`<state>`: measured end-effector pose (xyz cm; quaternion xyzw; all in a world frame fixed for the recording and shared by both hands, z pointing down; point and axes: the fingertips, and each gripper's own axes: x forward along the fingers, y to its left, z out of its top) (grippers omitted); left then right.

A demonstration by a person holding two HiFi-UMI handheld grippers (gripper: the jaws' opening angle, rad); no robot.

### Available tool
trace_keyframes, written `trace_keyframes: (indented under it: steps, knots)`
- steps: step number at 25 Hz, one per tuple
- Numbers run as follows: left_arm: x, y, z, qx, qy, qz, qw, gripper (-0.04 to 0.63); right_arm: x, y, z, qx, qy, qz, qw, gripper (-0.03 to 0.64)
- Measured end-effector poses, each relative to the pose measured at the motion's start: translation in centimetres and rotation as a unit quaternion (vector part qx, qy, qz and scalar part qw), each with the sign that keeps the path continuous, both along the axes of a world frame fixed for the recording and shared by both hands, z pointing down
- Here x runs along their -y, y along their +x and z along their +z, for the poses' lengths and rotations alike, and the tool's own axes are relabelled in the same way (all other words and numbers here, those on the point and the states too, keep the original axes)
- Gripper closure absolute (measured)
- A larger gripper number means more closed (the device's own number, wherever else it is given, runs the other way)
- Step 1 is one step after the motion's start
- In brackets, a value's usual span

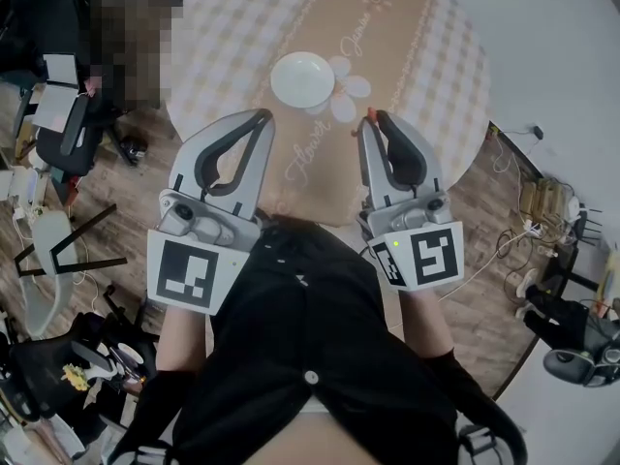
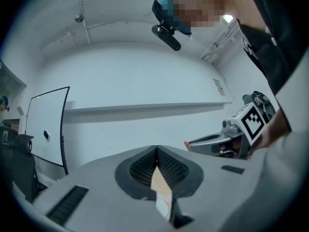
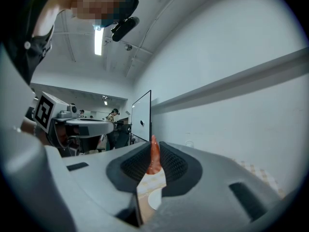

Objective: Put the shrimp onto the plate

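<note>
A white plate [image 1: 302, 78] sits on a round table [image 1: 426, 56] covered with a beige checked cloth. Both grippers are held up over the table's near edge, short of the plate. My right gripper [image 1: 371, 117] is shut on an orange-red shrimp [image 3: 154, 154], which sticks up between its pads [image 3: 170, 162]; a small orange tip of the shrimp [image 1: 368, 116] shows in the head view. My left gripper [image 1: 264, 114] is shut with nothing between its fingers [image 2: 140, 167]. The left gripper view catches the right gripper [image 2: 189, 142] from the side.
Pale flower shapes [image 1: 346, 87] lie right of the plate. Office chairs [image 1: 68, 143] stand at the left on the wood floor, and cables [image 1: 528, 231] at the right. A whiteboard [image 2: 47, 124] stands by the wall. The person's dark top [image 1: 310, 347] fills the lower head view.
</note>
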<state>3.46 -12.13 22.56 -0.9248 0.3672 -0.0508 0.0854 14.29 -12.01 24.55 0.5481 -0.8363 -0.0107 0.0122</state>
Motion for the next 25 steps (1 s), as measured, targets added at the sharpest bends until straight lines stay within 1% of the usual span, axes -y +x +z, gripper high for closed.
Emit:
trace_keyframes:
  steps: [4, 11, 25]
  knots:
    - [1.1, 0.2, -0.3, -0.002, 0.002, 0.011, 0.9999, 0.592, 0.9, 0.0, -0.2, 0.000, 0.001, 0.009, 1.000, 0.571]
    - [2.8, -0.1, 0.5, -0.001, -0.011, 0.023, 0.9997, 0.592, 2.6, -0.2, 0.4, -0.003, -0.012, 0.022, 1.000, 0.571]
    - [4.6, -2.5, 2.5, 0.006, -0.033, 0.017, 0.9993, 0.592, 5.6, -1.9, 3.8, -0.021, -0.048, 0.020, 0.998, 0.571]
